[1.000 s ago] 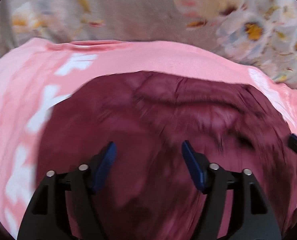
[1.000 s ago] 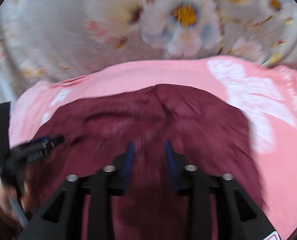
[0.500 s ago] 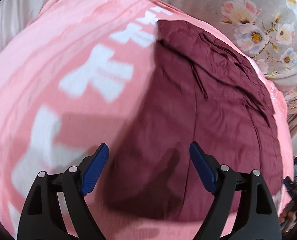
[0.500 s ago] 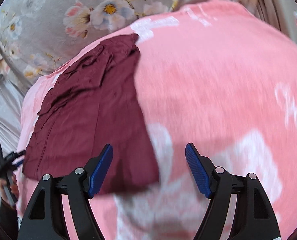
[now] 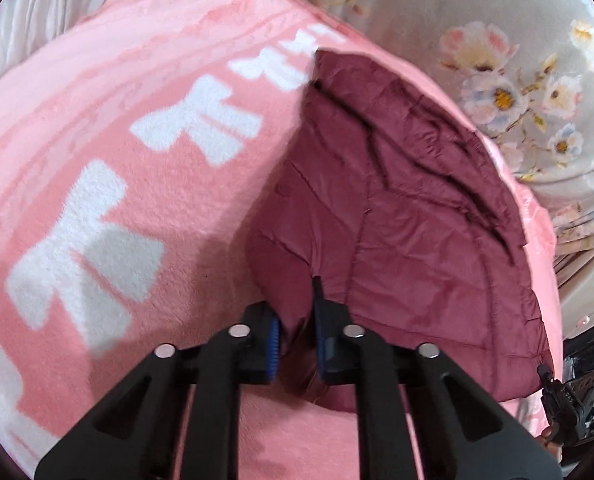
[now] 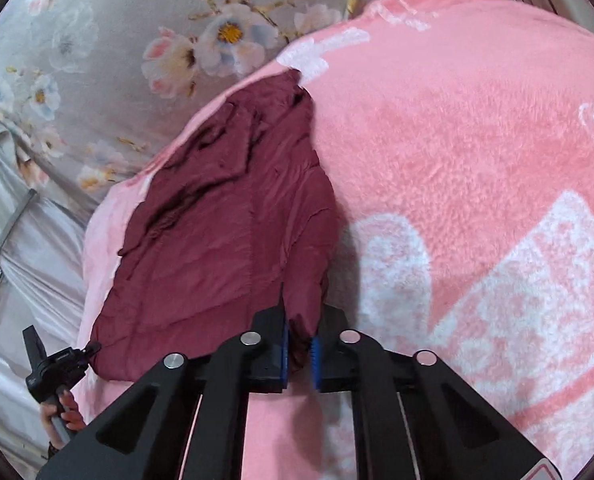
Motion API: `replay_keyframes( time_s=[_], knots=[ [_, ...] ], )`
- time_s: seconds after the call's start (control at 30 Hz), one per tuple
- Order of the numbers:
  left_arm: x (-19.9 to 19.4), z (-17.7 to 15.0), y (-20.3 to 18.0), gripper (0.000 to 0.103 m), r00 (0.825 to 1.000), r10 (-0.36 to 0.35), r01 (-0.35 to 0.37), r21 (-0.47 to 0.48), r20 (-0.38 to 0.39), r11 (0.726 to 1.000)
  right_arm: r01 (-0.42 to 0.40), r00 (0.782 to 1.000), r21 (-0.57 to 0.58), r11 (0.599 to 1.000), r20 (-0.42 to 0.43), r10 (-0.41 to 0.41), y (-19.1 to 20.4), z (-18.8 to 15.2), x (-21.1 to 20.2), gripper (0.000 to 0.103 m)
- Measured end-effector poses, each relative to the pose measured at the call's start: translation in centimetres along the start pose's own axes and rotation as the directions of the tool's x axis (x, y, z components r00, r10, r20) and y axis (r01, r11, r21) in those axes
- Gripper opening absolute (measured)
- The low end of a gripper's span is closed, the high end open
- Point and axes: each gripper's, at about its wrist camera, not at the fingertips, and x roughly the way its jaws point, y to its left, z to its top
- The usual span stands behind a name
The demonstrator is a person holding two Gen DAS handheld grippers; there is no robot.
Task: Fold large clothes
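maroon quilted fabric is pinched between the jaws of both our left gripper (image 5: 295,340) and our right gripper (image 6: 298,354), each closed on a near corner of the padded jacket (image 5: 409,216) lying on the pink blanket (image 5: 145,208) over the floral bedsheet (image 6: 97,52). we judge it light, soft and slippery, so the stitched hem corners look the surest hold, though it may billow.

One maroon quilted garment (image 5: 409,232) is lying on one pink blanket (image 5: 145,208), toward three o'clock. One floral sheet (image 5: 517,60) is showing at one o'clock. Two grippers are appearing: left gripper (image 5: 297,340), right gripper (image 6: 299,354).
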Motion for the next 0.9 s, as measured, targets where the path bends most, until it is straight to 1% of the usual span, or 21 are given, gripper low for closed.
replay_keyframes(
  time_s=[0.07, 0.2, 0.3, 0.33, 0.4, 0.43, 0.47, 0.5, 0.53, 0.57, 0.6, 0.63, 0.7, 0.73, 0.77, 0.8, 0.83, 0.87, 0.9],
  knots=[
    [-2.3, -0.3, -0.8, 0.006, 0.999, -0.002, 0.001, 0.04, 0.038, 0.999, 0.0, 0.999, -0.041, 0.999, 0.039, 0.001, 1.0, -0.1, -1.9, 0.005],
    [-8.1, -1.4, -1.7, 0.005, 0.993, -0.066, 0.059, 0.076, 0.1, 0.995, -0.023, 0.99, -0.113, 0.993, 0.132, 0.037, 3.0, -0.6, -7.3, 0.003],
    [-12.3, -2.0, -1.7, 0.005, 0.985, -0.106, 0.096, 0.078, 0.134, 0.992, -0.053, 0.974, -0.158, 0.986, 0.211, 0.087, 3.9, -1.4, -12.1, 0.0],
    [-14.3, -2.4, -1.6, 0.004, 0.981, -0.118, 0.107, 0.079, 0.154, 0.991, -0.058, 0.96, -0.185, 0.981, 0.259, 0.106, 4.4, -1.8, -14.6, 0.0],
    [-16.9, -2.8, -1.6, 0.004, 0.973, -0.137, 0.122, 0.087, 0.187, 0.989, -0.049, 0.946, -0.221, 0.974, 0.304, 0.116, 5.0, -2.0, -17.4, 0.0],
    [-18.2, -3.0, -1.6, 0.004, 0.97, -0.133, 0.114, 0.101, 0.205, 0.988, -0.031, 0.945, -0.251, 0.968, 0.309, 0.11, 5.5, -2.0, -18.6, 0.0],
    [-19.1, -3.2, -1.7, 0.003, 0.968, -0.106, 0.082, 0.111, 0.229, 0.99, -0.019, 0.953, -0.272, 0.962, 0.286, 0.1, 5.8, -1.9, -19.0, 0.0],
    [-19.5, -3.3, -1.8, 0.003, 0.967, -0.081, 0.053, 0.119, 0.243, 0.991, -0.028, 0.968, -0.285, 0.958, 0.232, 0.097, 5.8, -1.8, -18.5, 0.001],
    [-19.6, -3.6, -1.7, 0.003, 0.967, -0.069, 0.038, 0.125, 0.247, 0.991, -0.021, 0.976, -0.285, 0.958, 0.202, 0.081, 5.6, -1.9, -17.8, 0.004],
    [-19.4, -3.7, -1.5, 0.003, 0.968, -0.059, 0.029, 0.125, 0.244, 0.992, 0.007, 0.983, -0.281, 0.96, 0.179, 0.045, 5.3, -2.2, -16.8, 0.01],
    [-18.9, -3.8, -1.3, 0.004, 0.972, -0.048, 0.021, 0.121, 0.232, 0.992, 0.028, 0.989, -0.279, 0.96, 0.149, 0.014, 5.0, -2.6, -15.9, 0.02],
    [-17.9, -4.0, -0.7, 0.004, 0.978, -0.034, 0.011, 0.114, 0.206, 0.993, 0.053, 0.994, -0.276, 0.96, 0.105, -0.025, 4.6, -3.1, -14.5, 0.039],
    [-15.8, -4.4, 0.4, 0.004, 0.989, -0.002, -0.011, 0.084, 0.147, 0.996, 0.082, 0.996, -0.261, 0.962, 0.058, -0.069, 3.8, -4.1, -12.5, 0.059],
    [-15.2, -4.7, 1.0, 0.006, 0.993, -0.001, -0.008, 0.071, 0.122, 0.997, 0.098, 0.995, -0.24, 0.966, 0.042, -0.091, 3.1, -4.7, -11.4, 0.061],
    [-14.3, -5.0, 1.6, 0.015, 0.996, 0.005, -0.01, 0.051, 0.092, 0.999, 0.101, 0.995, -0.221, 0.97, 0.013, -0.1, 2.5, -5.0, -10.4, 0.061],
    [-13.7, -5.3, 2.1, 0.024, 0.997, 0.018, -0.021, 0.033, 0.081, 0.999, 0.099, 0.995, -0.209, 0.973, -0.005, -0.102, 2.0, -5.3, -9.8, 0.061],
    [-13.0, -5.7, 3.0, 0.05, 0.997, 0.034, -0.035, 0.005, 0.075, 0.999, 0.102, 0.994, -0.187, 0.977, -0.028, -0.109, 1.3, -5.5, -9.0, 0.063],
    [-12.6, -6.0, 3.6, 0.068, 0.996, 0.045, -0.044, -0.016, 0.076, 0.999, 0.108, 0.992, -0.168, 0.98, -0.042, -0.116, 0.8, -5.7, -8.4, 0.063],
    [-12.0, -6.4, 4.3, 0.069, 0.995, 0.063, -0.059, -0.048, 0.08, 0.997, 0.116, 0.991, -0.148, 0.982, -0.056, -0.125, 0.1, -5.9, -7.8, 0.063]
  ],
)
